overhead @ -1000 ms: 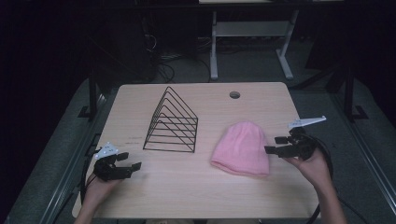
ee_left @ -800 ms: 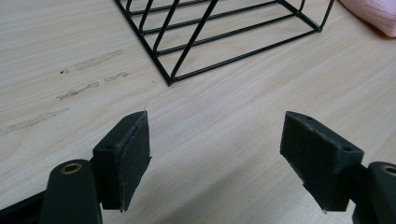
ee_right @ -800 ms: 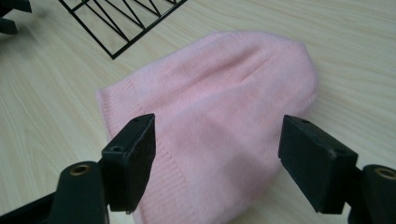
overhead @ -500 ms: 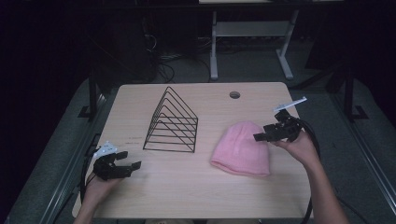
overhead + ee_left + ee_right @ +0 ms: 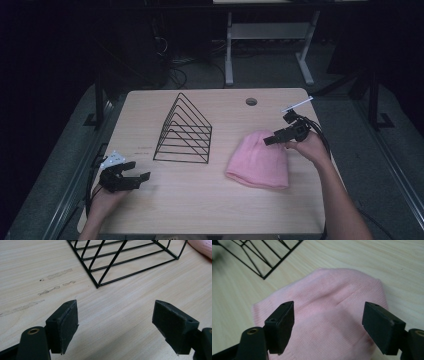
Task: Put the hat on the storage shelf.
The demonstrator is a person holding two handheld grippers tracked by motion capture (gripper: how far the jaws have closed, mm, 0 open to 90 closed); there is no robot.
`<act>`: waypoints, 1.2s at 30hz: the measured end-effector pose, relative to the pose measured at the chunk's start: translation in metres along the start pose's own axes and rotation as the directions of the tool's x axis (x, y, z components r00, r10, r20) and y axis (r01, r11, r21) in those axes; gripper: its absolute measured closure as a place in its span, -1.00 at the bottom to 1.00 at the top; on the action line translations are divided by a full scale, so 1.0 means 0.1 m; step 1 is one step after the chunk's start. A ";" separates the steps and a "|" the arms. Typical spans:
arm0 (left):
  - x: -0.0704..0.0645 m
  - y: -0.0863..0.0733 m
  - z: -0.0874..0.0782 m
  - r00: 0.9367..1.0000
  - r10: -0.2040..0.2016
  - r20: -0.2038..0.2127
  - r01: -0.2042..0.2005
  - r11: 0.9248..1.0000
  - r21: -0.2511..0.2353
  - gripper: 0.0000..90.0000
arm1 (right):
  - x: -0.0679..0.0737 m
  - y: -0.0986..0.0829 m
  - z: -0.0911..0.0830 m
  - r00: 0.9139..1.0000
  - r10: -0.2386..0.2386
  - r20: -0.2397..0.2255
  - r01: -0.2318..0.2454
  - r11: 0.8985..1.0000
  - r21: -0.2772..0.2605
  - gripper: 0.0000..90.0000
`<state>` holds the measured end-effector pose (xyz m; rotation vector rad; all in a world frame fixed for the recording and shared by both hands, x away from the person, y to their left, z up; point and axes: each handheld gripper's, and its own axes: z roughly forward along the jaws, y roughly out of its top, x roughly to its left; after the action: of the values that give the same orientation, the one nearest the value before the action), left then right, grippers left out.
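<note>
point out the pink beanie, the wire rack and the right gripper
pink beanie (image 5: 259, 160): high view, middle of the knit body.
wire rack (image 5: 186, 131): high view, on its slanted black wires.
right gripper (image 5: 328, 325): right gripper view, midway between its open jaws, above the beanie.

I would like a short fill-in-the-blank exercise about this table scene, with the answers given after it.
1. The right gripper hovers over the ____ knitted hat.
2. The jaws of the left gripper stand ____.
3. The black wire rack stands to the ____ of the hat in the high view.

Answers: pink; open; left
</note>
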<state>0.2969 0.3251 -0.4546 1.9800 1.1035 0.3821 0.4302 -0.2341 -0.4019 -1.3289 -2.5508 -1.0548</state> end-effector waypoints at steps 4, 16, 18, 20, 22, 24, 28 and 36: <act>0.00 0.00 0.00 1.000 0.014 0.000 -0.014 1.000 0.009 -0.54 | -0.07 0.10 0.07 0.999 0.015 0.033 -0.015 1.000 0.011 -0.44; 0.06 -0.03 0.00 1.000 -0.011 -0.003 0.011 1.000 0.004 -0.54 | -0.39 0.14 0.22 0.990 0.128 0.053 -0.129 0.991 0.030 -0.34; 0.05 -0.03 0.00 1.000 -0.016 -0.004 0.016 1.000 0.006 -0.54 | -0.42 0.13 0.24 0.988 0.142 0.053 -0.144 0.989 0.043 -0.30; 0.05 -0.03 0.01 1.000 -0.017 -0.004 0.017 1.000 0.003 -0.54 | -0.44 0.12 0.25 0.988 0.147 0.054 -0.150 0.988 0.046 -0.27; 0.04 -0.03 0.01 1.000 -0.017 -0.004 0.017 1.000 0.002 -0.54 | -0.46 0.11 0.28 0.987 0.155 0.041 -0.157 0.986 0.050 -0.17; 0.04 -0.03 0.01 1.000 -0.014 -0.005 0.014 1.000 0.005 -0.54 | -0.47 0.10 0.32 0.986 0.162 0.037 -0.164 0.984 0.069 -0.10; 0.04 -0.03 0.02 1.000 -0.010 -0.002 0.010 1.000 0.012 -0.54 | -0.47 0.09 0.37 0.985 0.165 0.038 -0.168 0.982 0.083 0.04; 0.05 -0.04 0.02 1.000 -0.016 0.001 0.016 1.000 0.017 -0.54 | -0.49 0.05 0.45 0.984 0.179 0.025 -0.180 0.980 0.089 0.16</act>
<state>0.2987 0.3296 -0.4596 1.9844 1.1248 0.3644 0.4746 -0.2385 -0.4512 -1.5152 -2.4029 -0.8871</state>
